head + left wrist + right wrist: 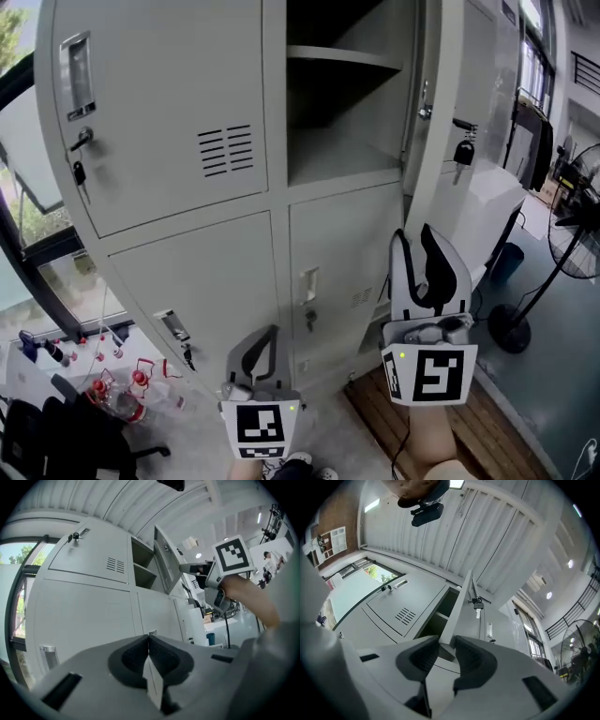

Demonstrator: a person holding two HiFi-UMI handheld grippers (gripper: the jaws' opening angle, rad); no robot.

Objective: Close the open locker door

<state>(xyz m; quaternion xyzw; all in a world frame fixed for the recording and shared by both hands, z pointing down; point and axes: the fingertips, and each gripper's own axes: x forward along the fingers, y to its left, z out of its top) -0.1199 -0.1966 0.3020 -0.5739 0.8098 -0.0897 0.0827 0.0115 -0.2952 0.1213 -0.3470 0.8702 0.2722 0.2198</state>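
The pale grey metal locker door [469, 75] hangs open at the upper right compartment of the tall grey steel locker cabinet [187, 272]. It sits above and just beyond the right gripper [416, 236], which tilts upward toward the door's lower corner. In the right gripper view the door [457, 611] shows edge-on and runs down into the gap of that gripper [446, 641]. The jaws stand partly apart, and the head view shows the tips a little short of the door, so nothing is gripped. The left gripper [267, 342] is lower, in front of the closed lower right door and well apart from the open one. Its jaws [148, 639] are pressed together with nothing held. The open door's long axis is upright. It is hinged on the right of its compartment and swung out toward the person, roughly square to the cabinet front. Its thin free edge faces the camera, and the face carrying a dark hanging key [464, 150] is turned to the right. Left of the door the compartment gapes, with a grey shelf [342, 58] across it. On the right there is open floor, and a black standing fan [572, 234] is well apart.
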